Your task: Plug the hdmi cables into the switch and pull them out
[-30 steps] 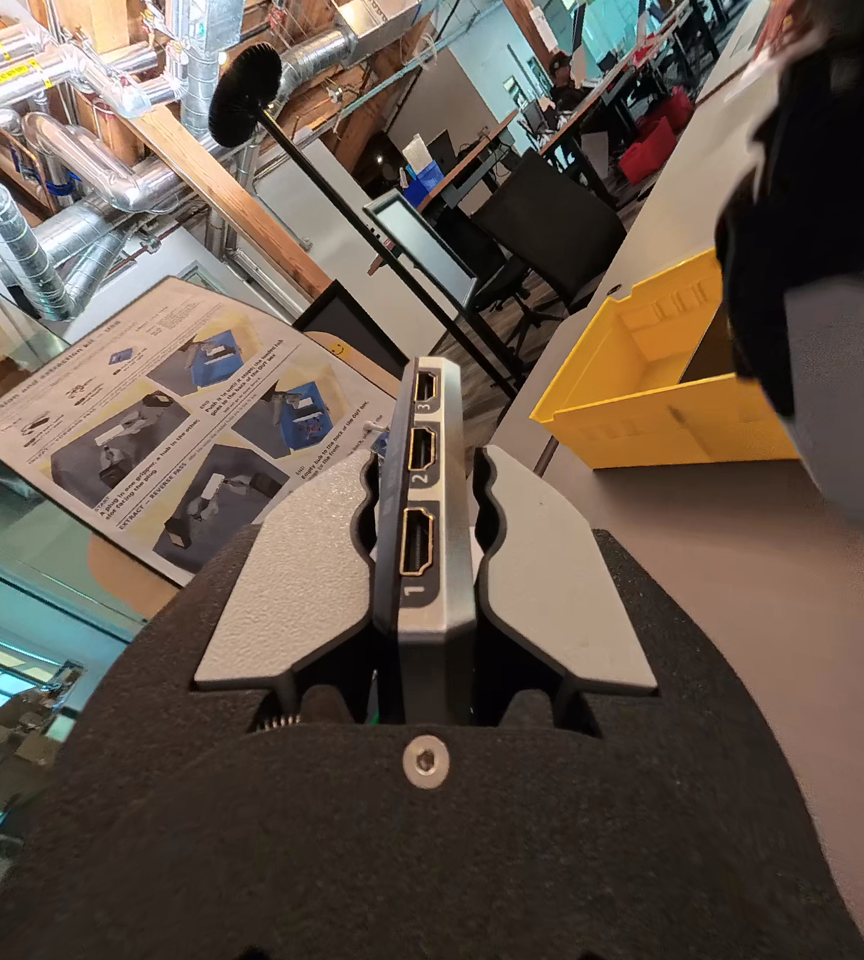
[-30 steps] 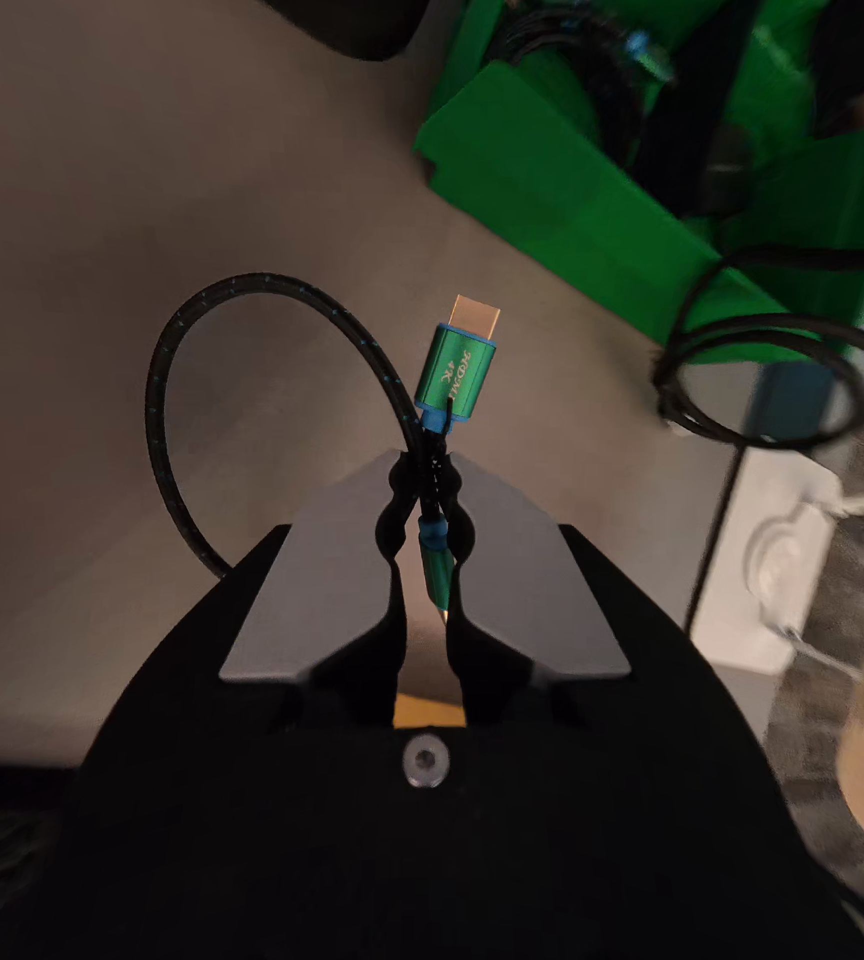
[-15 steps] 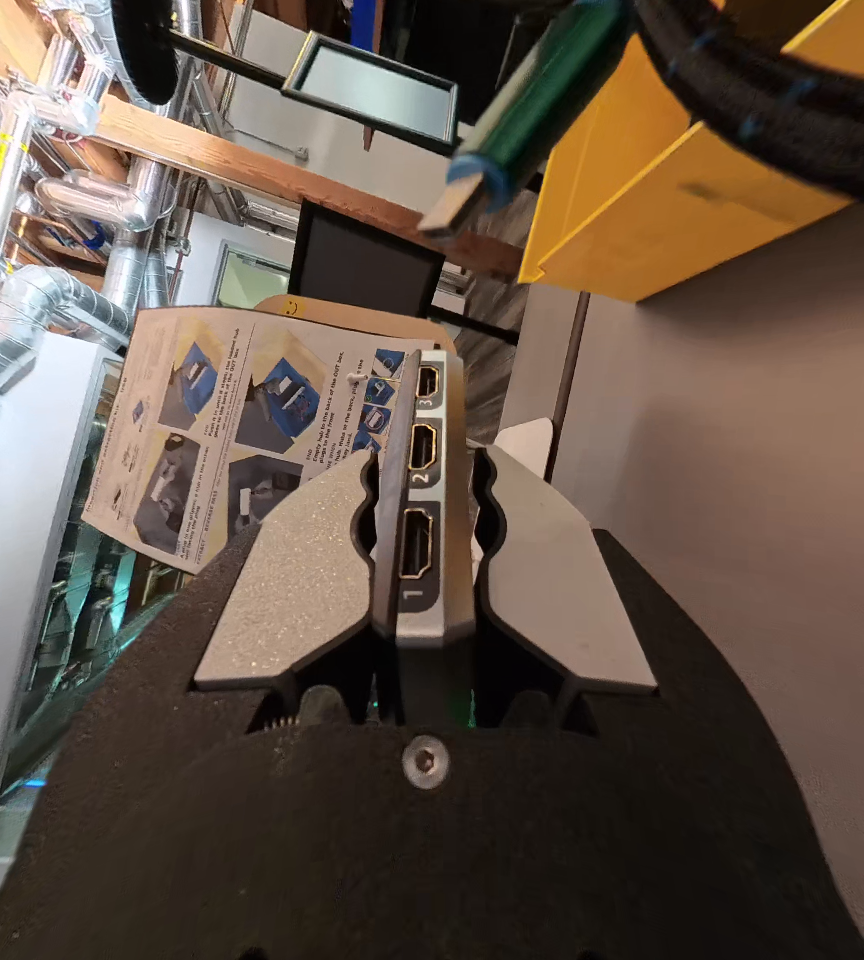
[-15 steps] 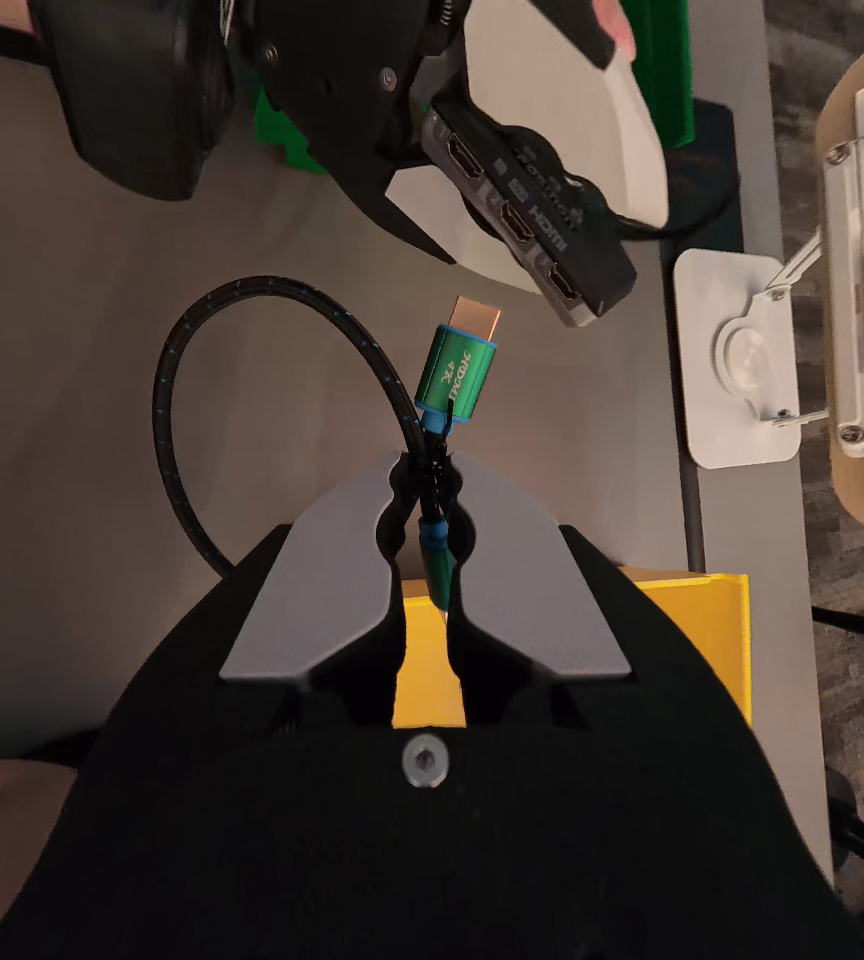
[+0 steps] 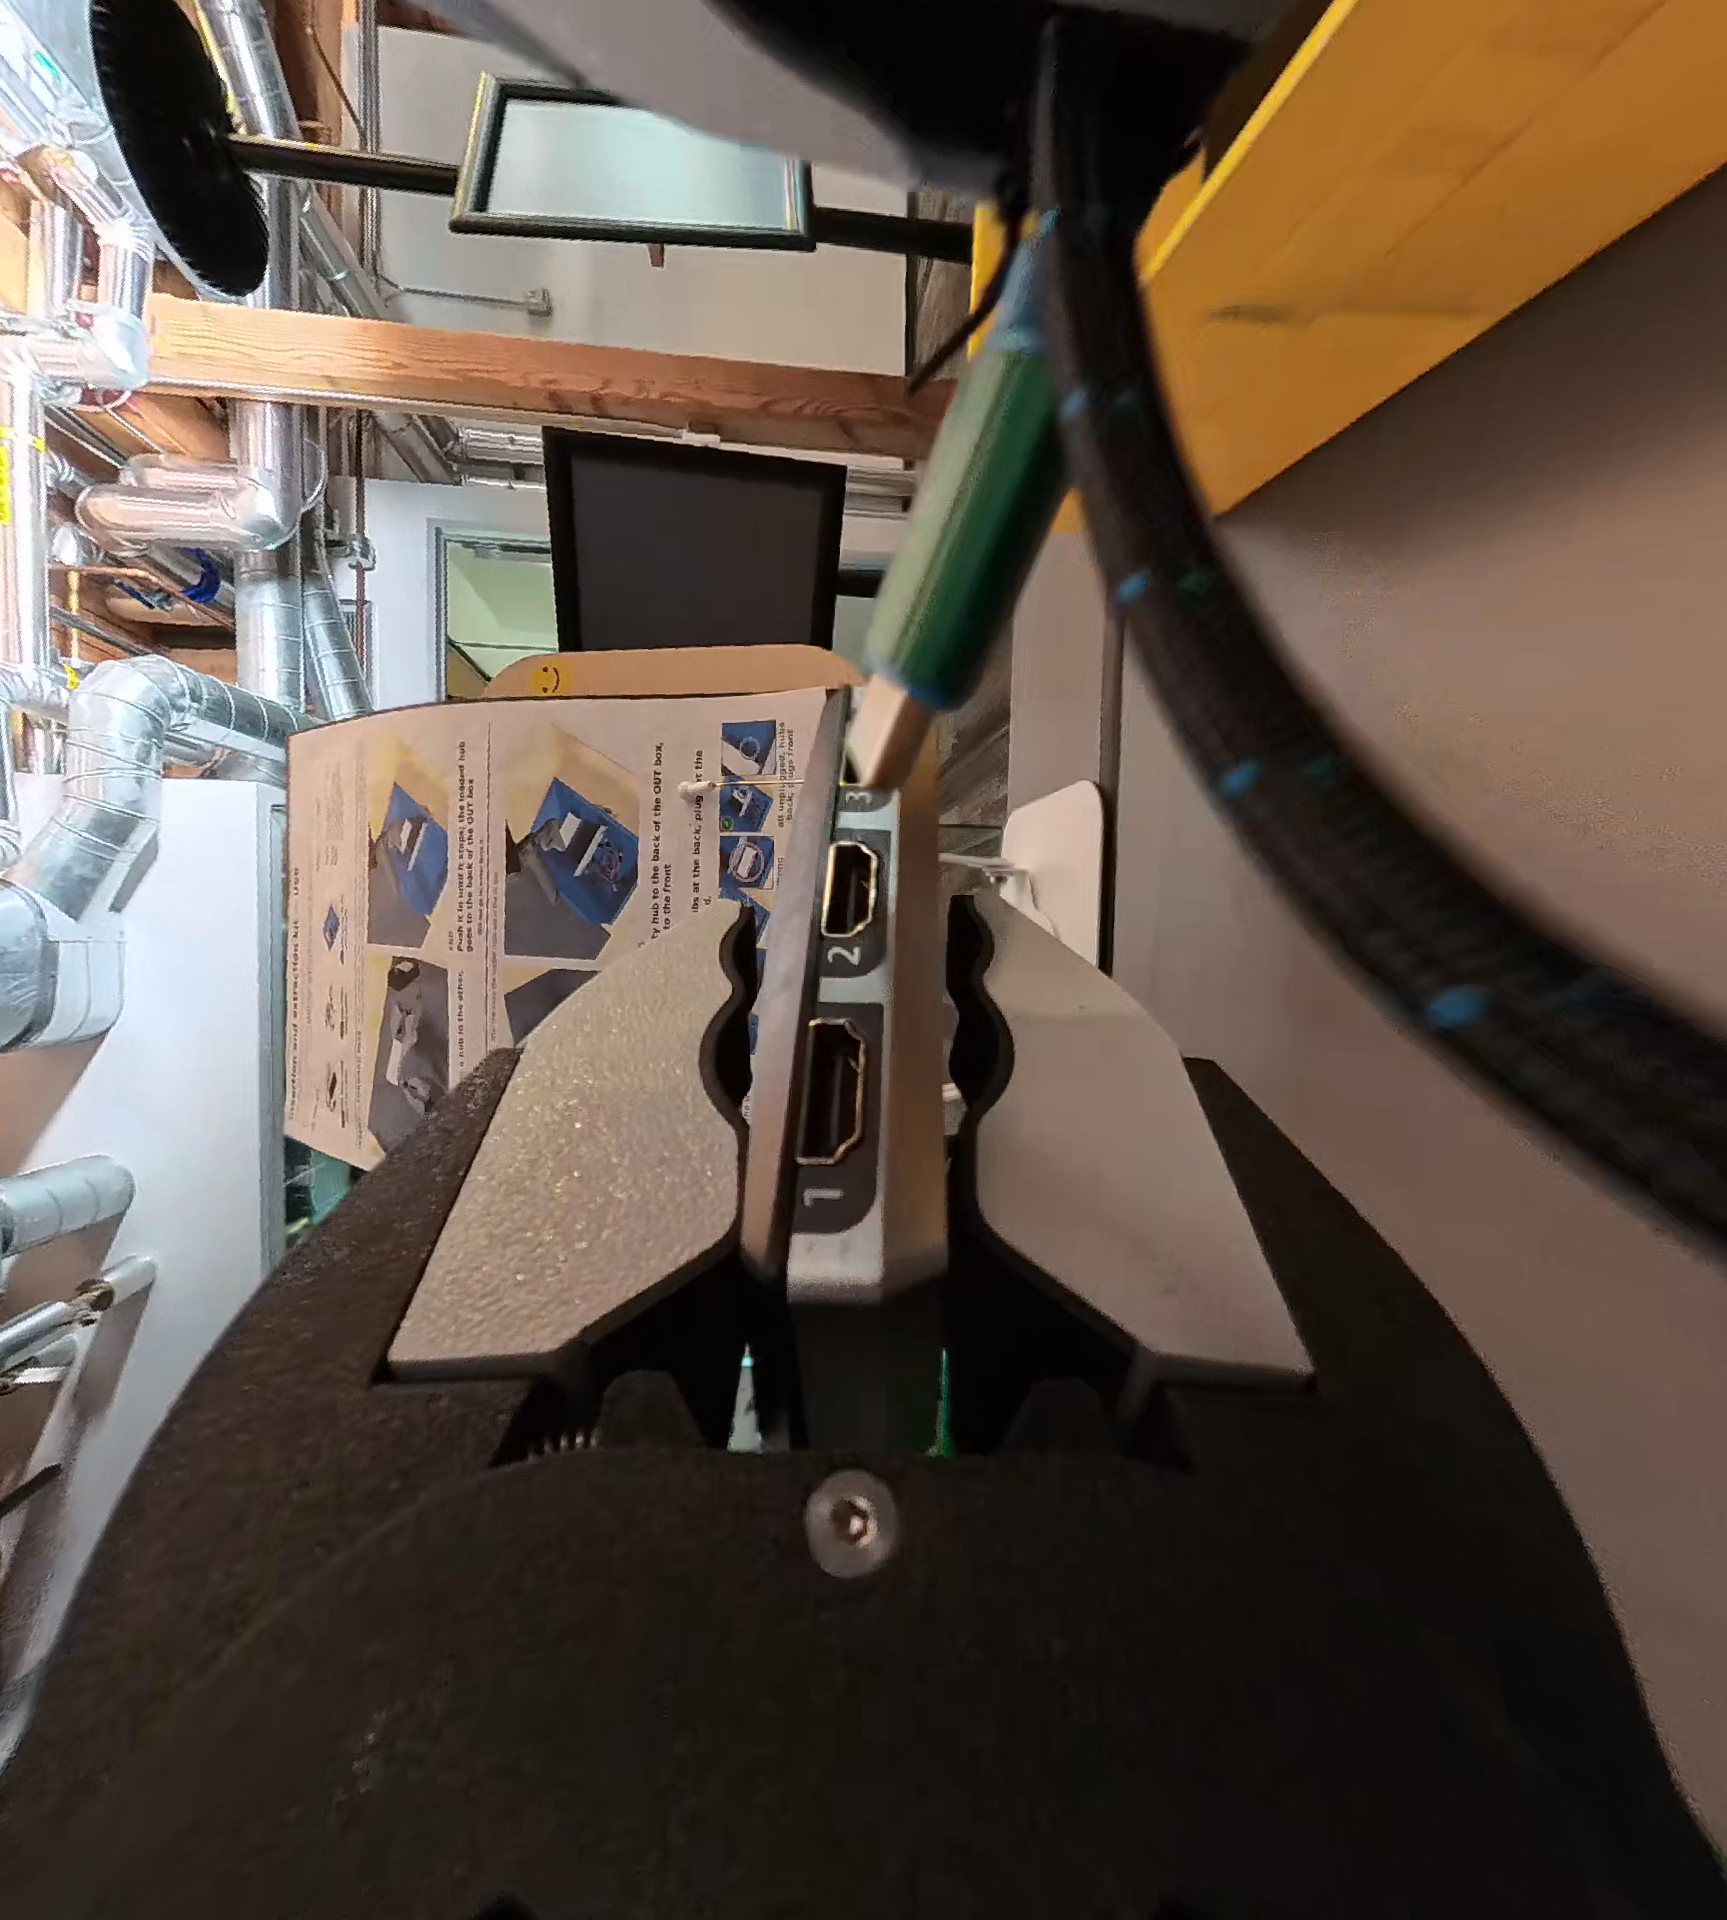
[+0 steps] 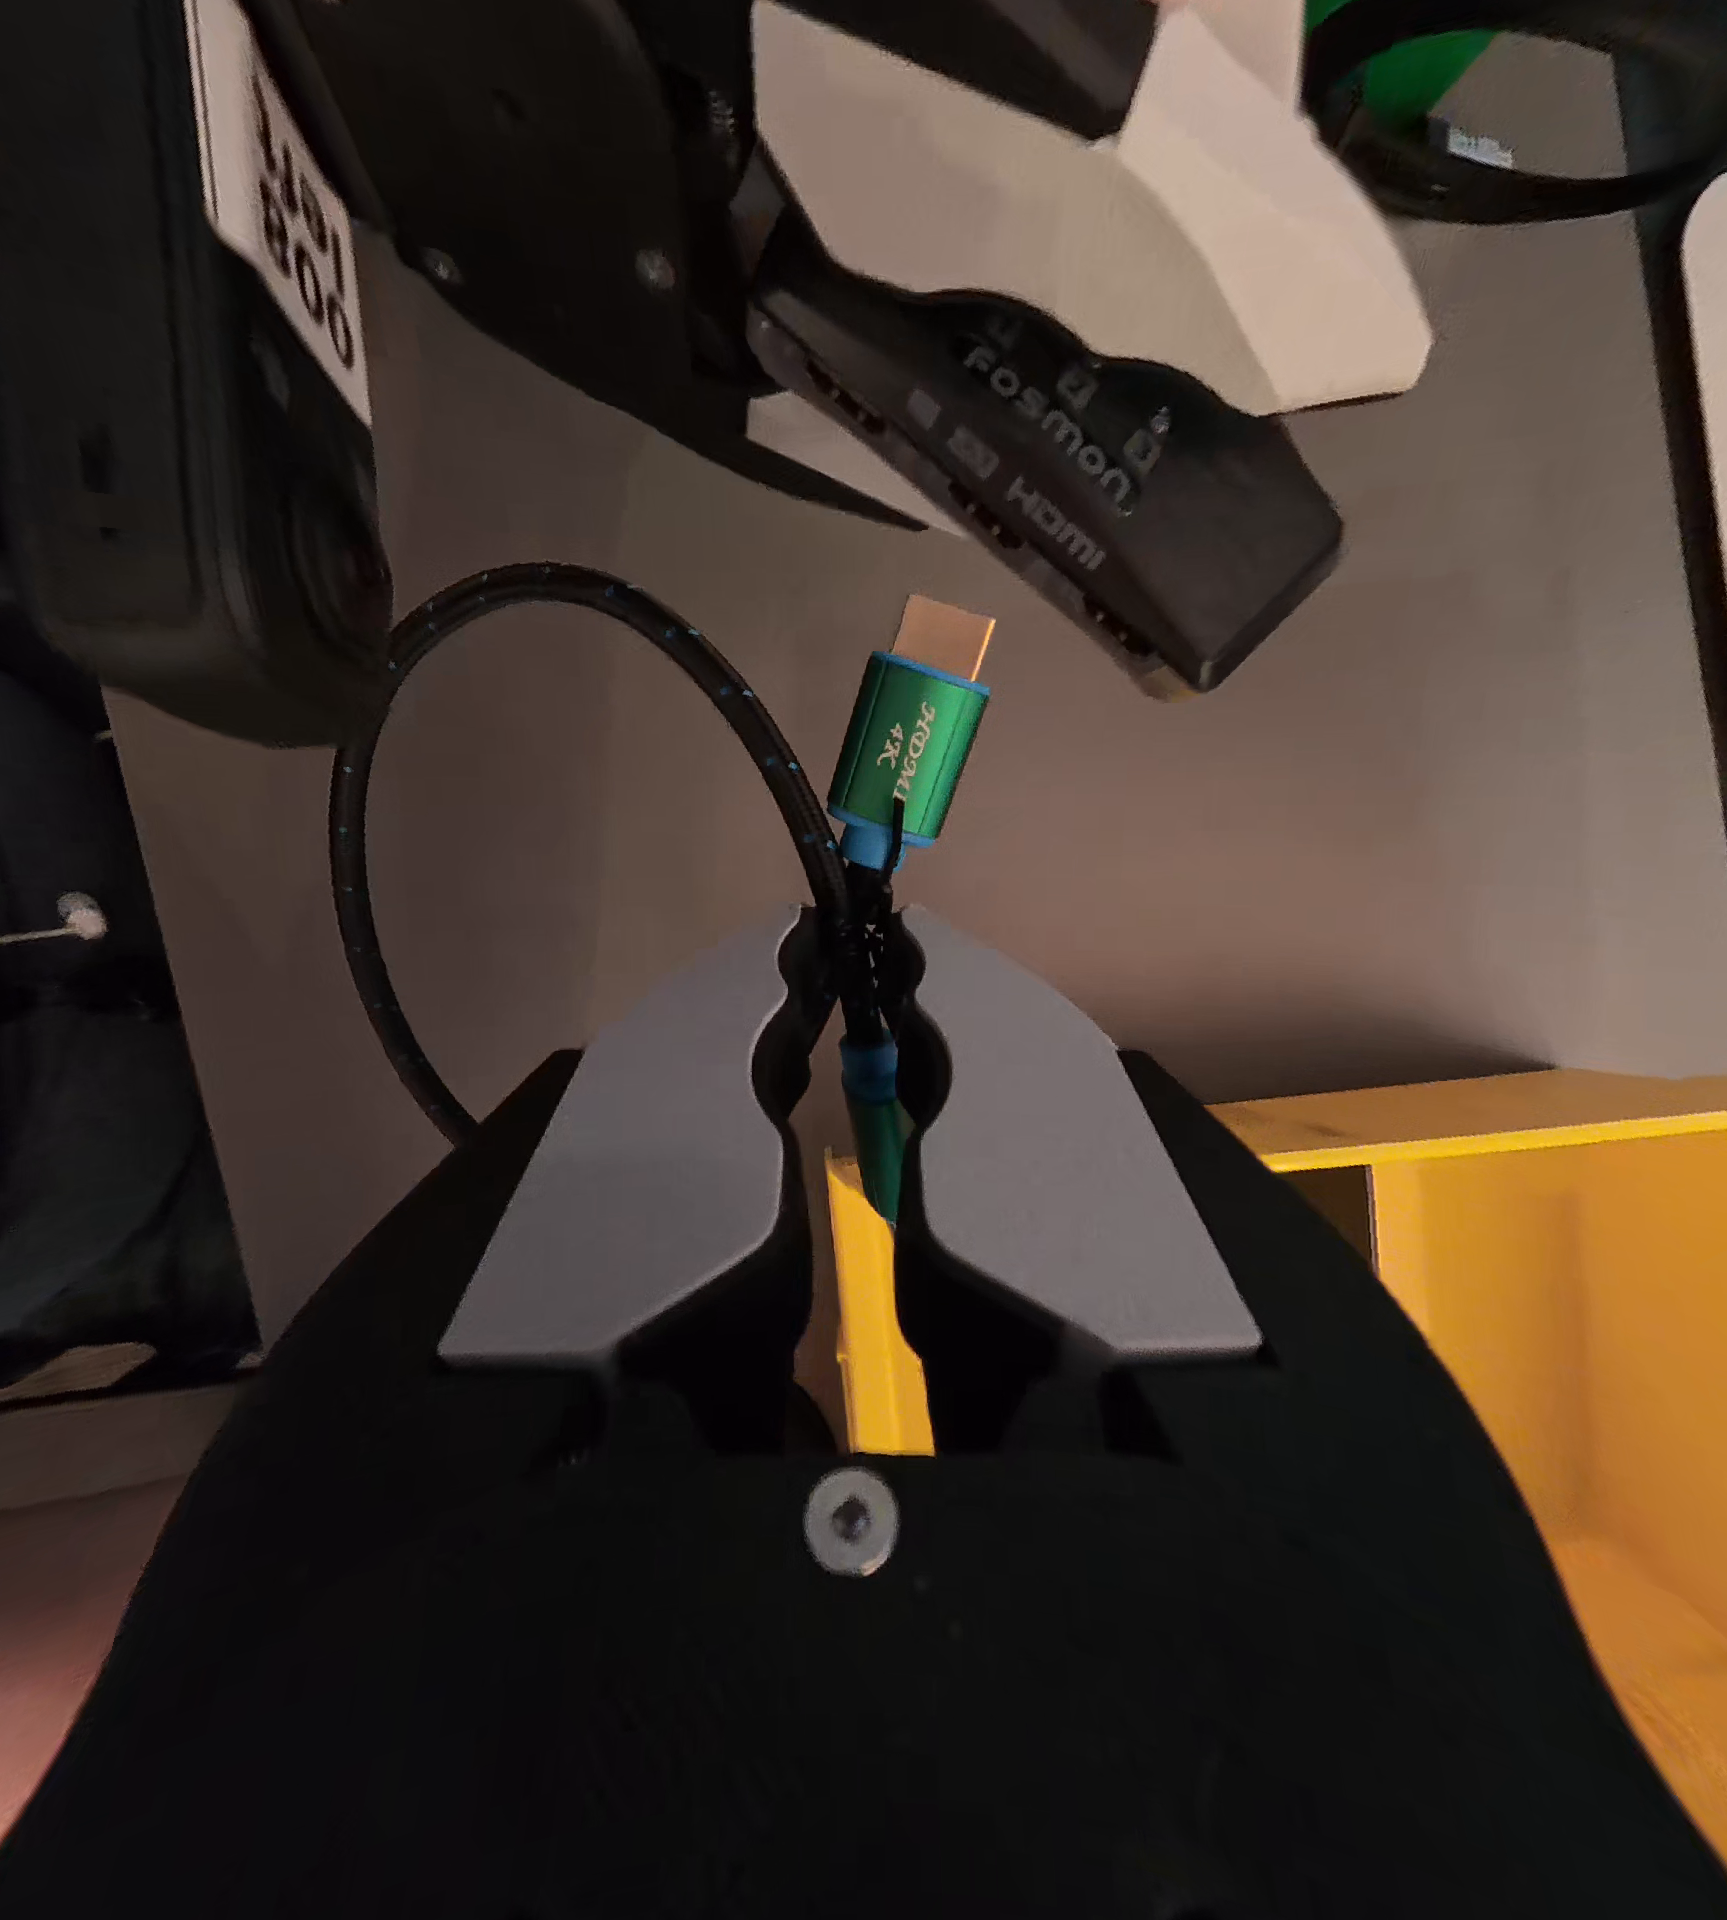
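The slim dark grey HDMI switch box (image 5: 843, 1081) sits edge-up, pinched in the left hand-held gripper (image 5: 851, 925), its three gold-lined ports facing out. The green metal HDMI plug (image 5: 952, 561) touches the switch's far end by the third port. The right hand-held gripper (image 6: 854, 920) pinches the black braided cable (image 6: 568, 603) just behind it. A yellow plastic bin (image 6: 1524, 1247) stands on the grey worktop (image 5: 1565, 727) nearby.

Showing matt dark casing on the switch (image 5: 895, 1049), gold-toned metal in its ports; glossy green metallic shell on the plug (image 6: 909, 750); braided black cloth sheath on the cable (image 5: 1358, 831); rough grey gripper fingers (image 5: 589, 1164); smooth yellow plastic bin (image 6: 1565, 1299).
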Demonstrator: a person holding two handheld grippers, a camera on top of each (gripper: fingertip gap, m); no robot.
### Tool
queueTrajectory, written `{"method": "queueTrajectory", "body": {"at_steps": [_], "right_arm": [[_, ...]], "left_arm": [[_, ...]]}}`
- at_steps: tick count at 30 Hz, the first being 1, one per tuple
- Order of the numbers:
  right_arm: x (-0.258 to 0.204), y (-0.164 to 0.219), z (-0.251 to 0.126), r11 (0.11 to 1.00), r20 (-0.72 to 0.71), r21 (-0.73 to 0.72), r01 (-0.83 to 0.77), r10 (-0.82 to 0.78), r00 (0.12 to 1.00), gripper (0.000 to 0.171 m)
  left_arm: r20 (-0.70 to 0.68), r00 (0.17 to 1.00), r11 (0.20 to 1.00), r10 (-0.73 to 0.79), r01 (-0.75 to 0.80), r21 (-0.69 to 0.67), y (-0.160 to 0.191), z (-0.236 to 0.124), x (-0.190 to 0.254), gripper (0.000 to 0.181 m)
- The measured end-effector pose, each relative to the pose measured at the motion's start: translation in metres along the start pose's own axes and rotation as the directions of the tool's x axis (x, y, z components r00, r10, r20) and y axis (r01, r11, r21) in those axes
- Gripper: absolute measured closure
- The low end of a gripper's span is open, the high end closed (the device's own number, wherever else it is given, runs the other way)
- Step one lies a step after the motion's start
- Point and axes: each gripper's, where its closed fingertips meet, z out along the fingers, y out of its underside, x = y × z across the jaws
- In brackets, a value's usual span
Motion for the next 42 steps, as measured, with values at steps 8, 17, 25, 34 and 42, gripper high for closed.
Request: {"method": "queueTrajectory", "body": {"at_steps": [8,17,25,34,42], "right_arm": [[0.001,-0.001,0.008,0.998,0.034,-0.01,-0.06,0.06,0.998,0.159],[-0.002,-0.003,0.018,0.989,0.124,-0.019,-0.143,0.145,0.982,0.159],[-0.003,-0.001,0.021,0.986,0.182,-0.019,-0.163,0.164,0.969,0.159],[-0.001,0.0,0.022,0.984,0.183,-0.02,-0.175,0.175,0.967,0.159],[-0.002,-0.001,0.022,0.984,0.187,-0.015,-0.177,0.176,0.966,0.159]], "left_arm": [[-0.018,0.999,0.999,0.03,-0.03,-0.022,0.001,0.004,0.008,0.145],[-0.021,0.998,0.996,0.067,-0.068,-0.052,0.003,0.008,0.012,0.145],[-0.031,0.995,0.993,0.099,-0.101,-0.058,0.003,0.009,0.016,0.146],[-0.049,0.995,0.994,0.087,-0.09,-0.06,0.004,0.011,0.019,0.145],[-0.052,0.996,0.995,0.079,-0.082,-0.064,0.005,0.011,0.018,0.145]]}}
